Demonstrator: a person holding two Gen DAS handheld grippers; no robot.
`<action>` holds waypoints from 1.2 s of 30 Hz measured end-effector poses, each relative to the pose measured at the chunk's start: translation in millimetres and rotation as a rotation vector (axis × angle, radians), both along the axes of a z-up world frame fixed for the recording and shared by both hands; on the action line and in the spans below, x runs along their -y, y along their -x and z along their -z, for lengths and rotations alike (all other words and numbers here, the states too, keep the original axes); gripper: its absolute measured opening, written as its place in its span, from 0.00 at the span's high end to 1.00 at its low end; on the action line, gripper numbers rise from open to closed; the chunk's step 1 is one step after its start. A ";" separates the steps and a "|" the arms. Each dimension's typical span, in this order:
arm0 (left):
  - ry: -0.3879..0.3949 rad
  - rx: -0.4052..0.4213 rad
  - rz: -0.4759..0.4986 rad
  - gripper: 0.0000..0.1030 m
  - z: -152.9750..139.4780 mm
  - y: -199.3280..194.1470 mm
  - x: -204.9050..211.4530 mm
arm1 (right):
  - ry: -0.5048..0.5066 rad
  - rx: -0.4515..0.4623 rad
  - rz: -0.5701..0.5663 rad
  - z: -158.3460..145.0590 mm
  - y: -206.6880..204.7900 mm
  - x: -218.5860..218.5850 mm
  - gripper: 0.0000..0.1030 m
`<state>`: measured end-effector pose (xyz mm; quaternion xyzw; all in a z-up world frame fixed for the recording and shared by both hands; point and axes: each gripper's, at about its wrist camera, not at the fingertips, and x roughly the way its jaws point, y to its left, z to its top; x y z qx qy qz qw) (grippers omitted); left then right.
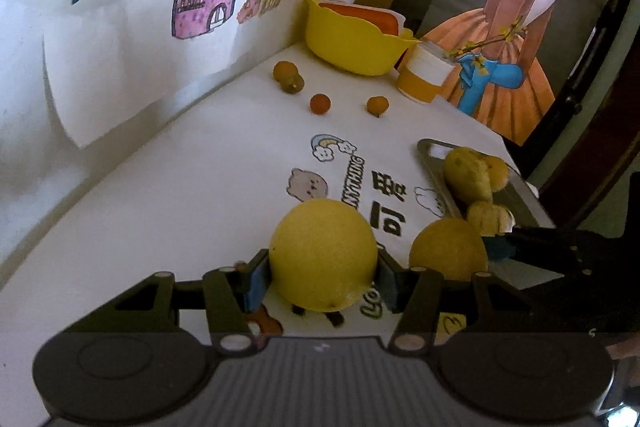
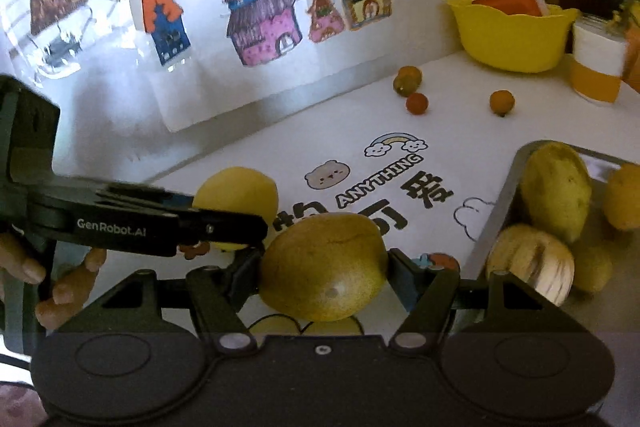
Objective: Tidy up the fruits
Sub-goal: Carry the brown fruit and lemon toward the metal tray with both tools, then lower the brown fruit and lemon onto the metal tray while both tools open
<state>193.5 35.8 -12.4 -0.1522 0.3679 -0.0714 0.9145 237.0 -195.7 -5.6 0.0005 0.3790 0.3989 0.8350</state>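
Observation:
My left gripper [image 1: 322, 279] is shut on a round yellow fruit [image 1: 322, 253] just over the printed white mat [image 1: 224, 187]. My right gripper [image 2: 324, 275] is shut on a yellow-green oval fruit [image 2: 324, 267], close to the left edge of a grey metal tray [image 2: 516, 163]. The tray holds several yellow fruits [image 2: 556, 187]. In the right wrist view the left gripper [image 2: 224, 227] reaches in from the left with its yellow fruit [image 2: 236, 193]. In the left wrist view the right gripper [image 1: 520, 243] holds its fruit [image 1: 448, 247] beside the tray [image 1: 430, 151].
Several small orange fruits [image 2: 417, 103] lie loose at the back of the table. A yellow bowl [image 2: 512, 35] with an orange-and-white lid in it and a yellow-and-white cup [image 2: 596, 67] stand at the back right. A wall with house drawings [image 2: 260, 15] runs along the left. A hand [image 2: 64, 283] holds the left gripper.

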 end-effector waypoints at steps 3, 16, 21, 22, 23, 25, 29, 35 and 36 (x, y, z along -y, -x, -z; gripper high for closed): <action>0.007 0.007 0.014 0.43 -2.5 4.8 7.0 | -0.041 -0.002 0.040 -7.4 9.3 16.0 0.32; 0.084 0.051 0.184 0.43 -18.9 -1.7 91.7 | -0.038 0.069 0.232 -28.4 38.0 104.4 0.51; 0.091 0.036 0.229 0.43 -14.1 -11.5 127.5 | 0.048 0.088 0.298 -20.8 29.4 127.1 0.62; 0.096 0.026 0.229 0.43 -11.7 -13.4 131.5 | 0.057 0.081 0.305 -16.1 28.2 129.1 0.62; 0.100 0.015 0.227 0.43 -9.4 -14.6 134.9 | 0.050 0.076 0.315 -11.9 28.3 132.7 0.62; 0.084 0.020 0.226 0.43 -6.8 -14.3 138.9 | 0.001 0.061 0.333 -6.8 29.6 141.3 0.62; 0.066 0.007 0.213 0.43 -4.0 -15.4 140.6 | -0.007 0.064 0.361 0.3 30.6 150.0 0.51; 0.039 -0.004 0.212 0.42 -3.4 -21.0 143.7 | -0.028 0.050 0.393 3.8 36.6 156.9 0.32; 0.036 0.000 0.219 0.42 -3.8 -21.7 145.1 | -0.027 0.052 0.397 3.6 37.9 157.6 0.30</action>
